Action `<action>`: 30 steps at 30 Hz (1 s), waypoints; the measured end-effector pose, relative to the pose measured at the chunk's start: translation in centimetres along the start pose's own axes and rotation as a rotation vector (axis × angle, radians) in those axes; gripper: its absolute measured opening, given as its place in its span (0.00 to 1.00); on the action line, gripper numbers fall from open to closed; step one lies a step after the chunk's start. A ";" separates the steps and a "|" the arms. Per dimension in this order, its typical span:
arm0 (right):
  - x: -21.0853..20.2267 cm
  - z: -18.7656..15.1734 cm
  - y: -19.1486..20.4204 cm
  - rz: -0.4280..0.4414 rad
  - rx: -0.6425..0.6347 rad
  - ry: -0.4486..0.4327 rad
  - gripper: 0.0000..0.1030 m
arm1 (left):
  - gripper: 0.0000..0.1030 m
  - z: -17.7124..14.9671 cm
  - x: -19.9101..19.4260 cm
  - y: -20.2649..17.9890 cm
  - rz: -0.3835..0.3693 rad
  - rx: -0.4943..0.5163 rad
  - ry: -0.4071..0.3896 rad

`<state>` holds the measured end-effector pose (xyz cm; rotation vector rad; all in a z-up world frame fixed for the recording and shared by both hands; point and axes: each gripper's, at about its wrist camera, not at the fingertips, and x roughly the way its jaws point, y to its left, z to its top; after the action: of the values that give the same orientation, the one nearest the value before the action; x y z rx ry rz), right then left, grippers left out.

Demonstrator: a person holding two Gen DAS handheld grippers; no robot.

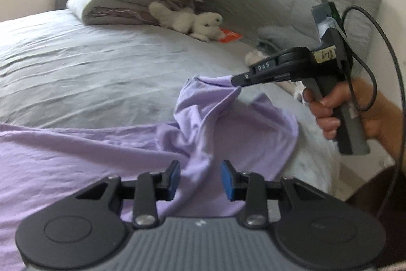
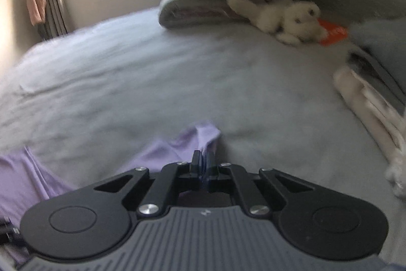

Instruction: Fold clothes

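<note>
Jaws of the right gripper (image 1: 237,80) pinched the lilac garment's (image 1: 228,128) corner, lifting it; the left gripper (image 1: 200,179) hovered spread, cloth directly beneath, stretching leftward.

Both grippers share one build: the left gripper (image 1: 200,180) has black linkage arms, silver screws, blue pads and a ribbed grey body. The right gripper (image 1: 237,80) carries "DAS" lettering, a handwritten label and a black cable.

Grey bed (image 1: 88,73) bears lilac garment (image 1: 76,151) (quilts (image 1: 121,4), perhaps).
</note>
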<state>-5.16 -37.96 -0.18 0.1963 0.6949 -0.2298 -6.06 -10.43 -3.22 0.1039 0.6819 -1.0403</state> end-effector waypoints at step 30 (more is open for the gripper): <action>1.5 2.3 -5.4 0.054 0.008 -0.007 0.42 | 0.07 -0.8 1.6 0.6 0.039 -0.005 0.008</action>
<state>-4.08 -43.96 0.00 0.2221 0.6806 -0.1814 -5.38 -10.97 -4.85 0.1174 0.6874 -1.0011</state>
